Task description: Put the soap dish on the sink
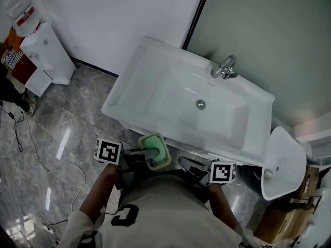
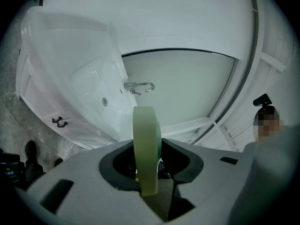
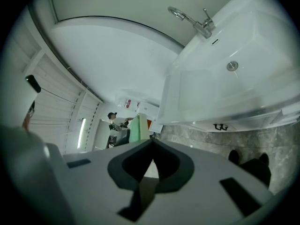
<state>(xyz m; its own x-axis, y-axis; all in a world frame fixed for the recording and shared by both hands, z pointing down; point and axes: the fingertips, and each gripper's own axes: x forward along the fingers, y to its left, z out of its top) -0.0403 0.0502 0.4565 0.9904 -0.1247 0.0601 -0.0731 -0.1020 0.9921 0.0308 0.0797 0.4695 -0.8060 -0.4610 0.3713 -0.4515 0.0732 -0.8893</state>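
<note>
The soap dish (image 1: 155,151) is a small rounded-rectangle tray, cream outside and pale green inside. It is clamped between the jaws of the left gripper (image 1: 146,154), its open face showing from above. It hangs in the air just short of the near rim of the sink (image 1: 132,81), toward the left. The sink is a white rectangular basin, with a round metal drain (image 1: 200,104) and a chrome faucet (image 1: 224,67) at its far edge.
</note>
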